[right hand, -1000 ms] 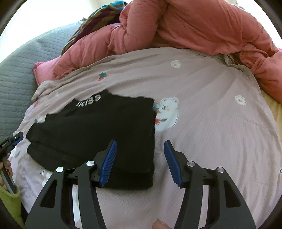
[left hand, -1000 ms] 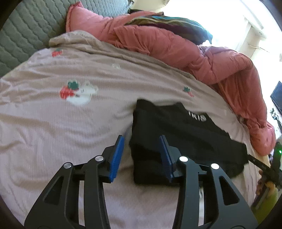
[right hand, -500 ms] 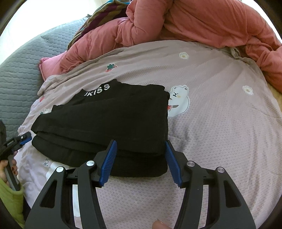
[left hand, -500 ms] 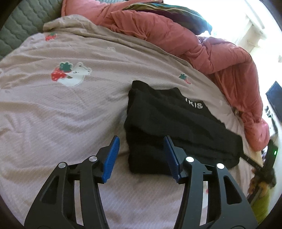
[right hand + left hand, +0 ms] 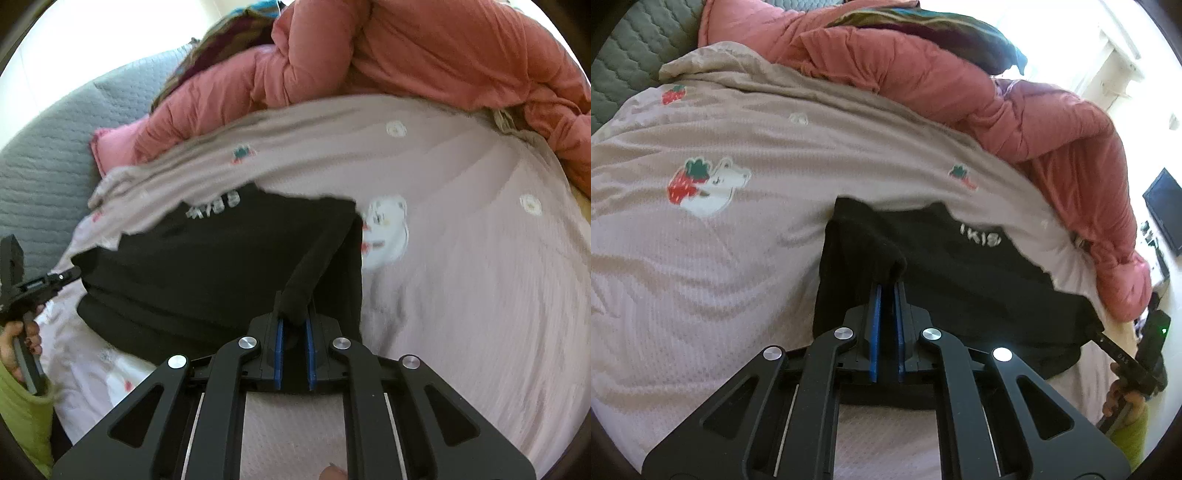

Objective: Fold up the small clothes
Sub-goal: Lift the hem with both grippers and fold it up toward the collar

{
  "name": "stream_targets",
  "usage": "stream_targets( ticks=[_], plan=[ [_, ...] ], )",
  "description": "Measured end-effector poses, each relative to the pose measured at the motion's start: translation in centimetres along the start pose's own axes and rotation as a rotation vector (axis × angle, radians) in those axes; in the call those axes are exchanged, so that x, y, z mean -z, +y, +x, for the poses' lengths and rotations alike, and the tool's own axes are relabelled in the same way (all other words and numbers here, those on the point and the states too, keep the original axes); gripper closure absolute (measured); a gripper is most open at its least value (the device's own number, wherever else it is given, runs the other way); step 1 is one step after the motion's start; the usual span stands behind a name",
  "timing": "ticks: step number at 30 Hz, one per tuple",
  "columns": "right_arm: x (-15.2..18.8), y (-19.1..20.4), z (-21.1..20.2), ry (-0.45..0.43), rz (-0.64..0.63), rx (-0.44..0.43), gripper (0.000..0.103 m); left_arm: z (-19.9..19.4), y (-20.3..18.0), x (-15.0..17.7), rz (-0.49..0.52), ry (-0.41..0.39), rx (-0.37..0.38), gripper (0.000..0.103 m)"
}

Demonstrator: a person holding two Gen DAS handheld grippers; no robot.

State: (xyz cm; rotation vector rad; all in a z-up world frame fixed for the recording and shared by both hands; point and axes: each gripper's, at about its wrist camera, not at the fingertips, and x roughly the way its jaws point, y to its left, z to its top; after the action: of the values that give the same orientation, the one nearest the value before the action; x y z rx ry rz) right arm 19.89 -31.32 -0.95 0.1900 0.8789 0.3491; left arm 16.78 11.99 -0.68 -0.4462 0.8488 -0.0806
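Observation:
A small black garment [image 5: 953, 273] with white lettering lies partly folded on a pale pink bedsheet [image 5: 701, 266]; it also shows in the right wrist view [image 5: 207, 266]. My left gripper [image 5: 886, 288] is shut on a pinched ridge of the garment's left end, lifting it slightly. My right gripper [image 5: 293, 317] is shut on a raised fold at the garment's right end. The right gripper also shows at the far right of the left wrist view [image 5: 1137, 354], and the left gripper at the far left of the right wrist view [image 5: 44, 280].
A bulky salmon-pink duvet [image 5: 960, 88] is heaped along the far side of the bed, with a striped dark cloth [image 5: 945, 33] on top. A grey quilted cover [image 5: 44, 155] lies at the head end. The sheet has bear and strawberry prints [image 5: 705, 184].
Both grippers moved forward onto the garment's near edge and closed, each pinching a fold of black fabric and raising it off the sheet.

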Motion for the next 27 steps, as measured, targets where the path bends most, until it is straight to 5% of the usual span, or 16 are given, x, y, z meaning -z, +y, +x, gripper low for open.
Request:
stream_targets(
  ticks=[9, 17, 22, 24, 25, 27],
  plan=[
    [-6.4, -0.7, 1.3, -0.081, -0.005, -0.011, 0.094, 1.2, 0.8, -4.4, -0.08, -0.036, 0.007, 0.103],
    [-8.9, -3.7, 7.6, 0.015, 0.144, -0.013, 0.094, 4.3, 2.3, -7.2, -0.117, -0.039, -0.066, 0.103],
    [-8.6, -5.2, 9.2, 0.041, 0.196, -0.026, 0.092, 3.5, 3.1, -5.9, -0.115, -0.062, -0.056, 0.103],
    [-8.3, -5.0, 8.5, 0.027, 0.181, -0.026, 0.079, 2.5, 3.1, -4.9, -0.078, -0.08, -0.072, 0.103],
    [-8.0, -4.8, 7.6, -0.002, 0.164, -0.013, 0.058, 1.7, 3.1, -4.3, -0.056, -0.095, -0.087, 0.103],
    [-7.6, -4.0, 6.0, -0.053, 0.106, 0.038, 0.054, 0.6, 3.2, -3.4, -0.036, -0.11, -0.089, 0.1]
  ],
)
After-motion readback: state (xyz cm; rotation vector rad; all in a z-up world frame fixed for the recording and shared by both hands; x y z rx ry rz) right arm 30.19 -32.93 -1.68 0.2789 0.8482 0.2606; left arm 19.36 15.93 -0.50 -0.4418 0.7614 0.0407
